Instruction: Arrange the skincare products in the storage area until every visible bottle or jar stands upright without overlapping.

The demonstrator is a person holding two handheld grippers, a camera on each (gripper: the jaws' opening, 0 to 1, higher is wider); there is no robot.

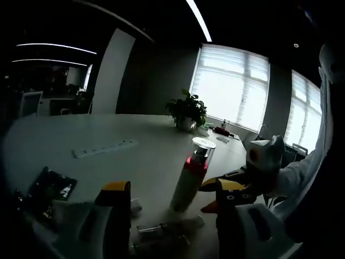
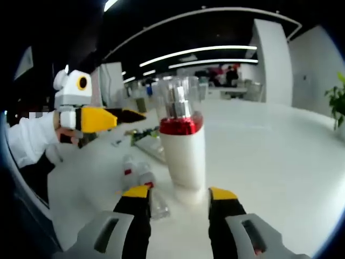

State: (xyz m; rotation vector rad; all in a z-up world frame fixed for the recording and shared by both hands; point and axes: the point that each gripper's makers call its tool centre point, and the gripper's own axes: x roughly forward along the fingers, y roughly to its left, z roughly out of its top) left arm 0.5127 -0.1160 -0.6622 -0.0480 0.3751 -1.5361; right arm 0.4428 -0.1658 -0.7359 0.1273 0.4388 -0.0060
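Note:
A tall white bottle [image 1: 187, 186] with a red band and a clear cap stands upright on the white table [image 1: 135, 162]. In the right gripper view this bottle [image 2: 183, 145] rises just ahead of my right gripper [image 2: 179, 193], whose jaws are open on either side of its base without touching it. That right gripper [image 1: 211, 195] comes in from the right, its yellow tips close to the bottle's lower part. My left gripper [image 1: 173, 188] is open and holds nothing; the left gripper [image 2: 137, 115] hovers off to the bottle's left. Small clear bottles [image 2: 141, 175] lie on their sides near the tall one.
A dark packet [image 1: 51, 189] lies at the left by the table edge, with a white power strip [image 1: 102, 148] farther out. A potted plant [image 1: 187, 110] stands at the far side. A flat pack [image 2: 156, 148] rests behind the lying bottles. A person's white sleeve [image 2: 27, 140] is at the left.

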